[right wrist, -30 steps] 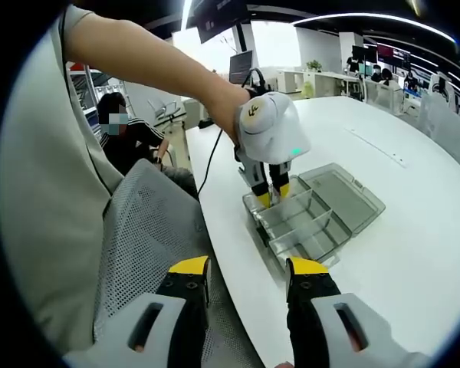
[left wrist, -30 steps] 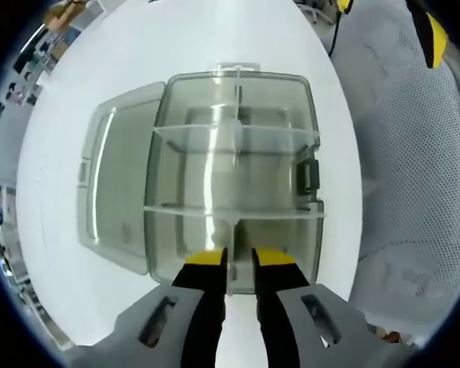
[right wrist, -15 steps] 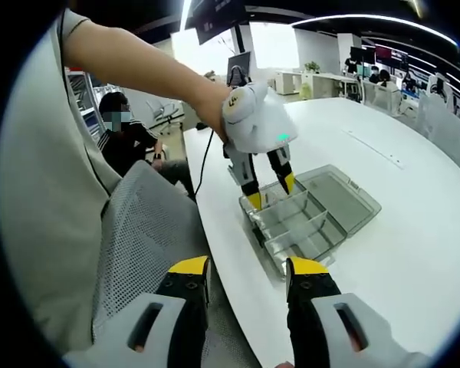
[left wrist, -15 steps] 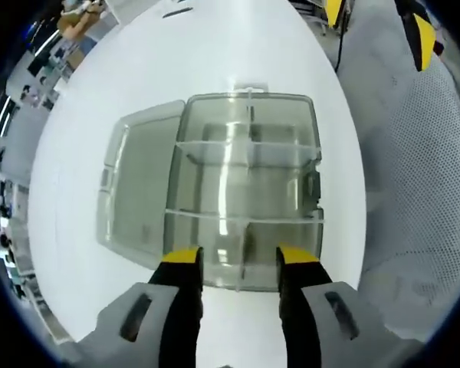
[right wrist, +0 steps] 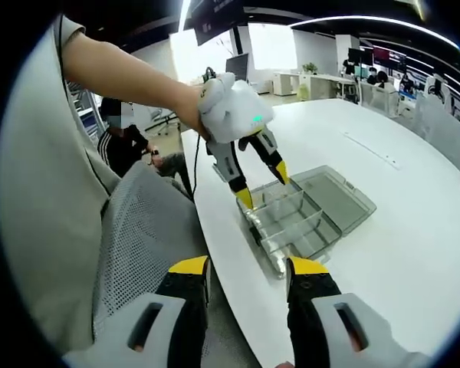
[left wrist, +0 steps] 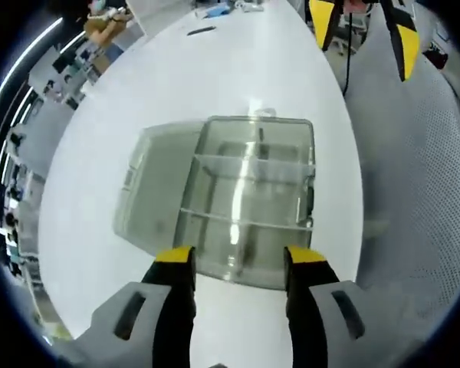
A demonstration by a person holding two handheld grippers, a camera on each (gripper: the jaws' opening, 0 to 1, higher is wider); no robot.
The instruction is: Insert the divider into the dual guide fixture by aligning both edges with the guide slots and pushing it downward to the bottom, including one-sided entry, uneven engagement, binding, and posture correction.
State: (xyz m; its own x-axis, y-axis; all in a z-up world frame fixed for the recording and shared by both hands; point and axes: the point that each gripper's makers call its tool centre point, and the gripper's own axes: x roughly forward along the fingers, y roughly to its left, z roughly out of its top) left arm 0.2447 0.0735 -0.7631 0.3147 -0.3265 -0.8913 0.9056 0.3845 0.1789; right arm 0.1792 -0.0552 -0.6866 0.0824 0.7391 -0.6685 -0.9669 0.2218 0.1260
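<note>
The left gripper (right wrist: 262,188) is hovering wide open and empty above the clear fixture (left wrist: 245,199), while the right gripper (right wrist: 245,274) is idling open, holding nothing.

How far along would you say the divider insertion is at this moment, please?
Done, by the look of it: two cross dividers stand across the clear plastic box, whose lid lies open beside it. In hand: nothing; the left gripper is open above the box, and the right gripper is open off the table edge. I cannot tell whether the dividers reach the bottom.
</note>
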